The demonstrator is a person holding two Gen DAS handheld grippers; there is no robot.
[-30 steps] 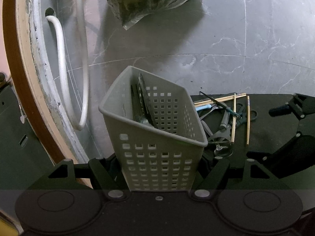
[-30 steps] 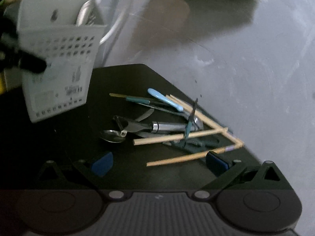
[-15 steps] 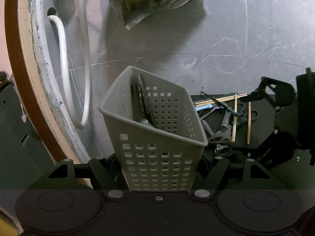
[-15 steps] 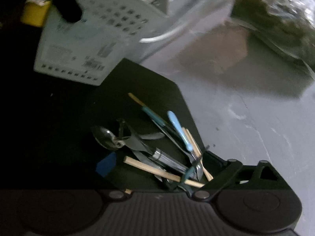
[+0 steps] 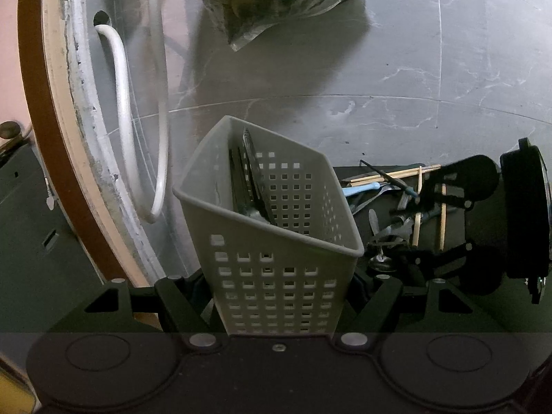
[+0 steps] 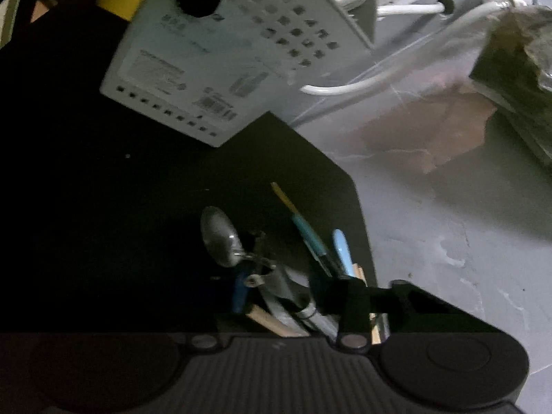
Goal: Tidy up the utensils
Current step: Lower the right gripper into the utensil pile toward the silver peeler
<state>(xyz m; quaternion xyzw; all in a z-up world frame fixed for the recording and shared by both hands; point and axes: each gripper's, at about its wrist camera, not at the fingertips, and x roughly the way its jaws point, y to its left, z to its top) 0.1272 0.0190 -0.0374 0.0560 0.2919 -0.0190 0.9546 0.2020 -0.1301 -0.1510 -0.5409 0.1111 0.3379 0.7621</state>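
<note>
Two hand-held grippers, a utensil basket and a pile of cutlery.
At nine o'clock the left hand-held gripper [image 5: 279, 296] stays clamped on the grey basket [image 5: 272, 227]; its barcode label is unreadable. At three o'clock the right hand-held gripper [image 6: 293, 303] has dropped into the utensil pile [image 5: 400, 207] on the desk [image 6: 138, 207], jaws just narrowing around it.
</note>
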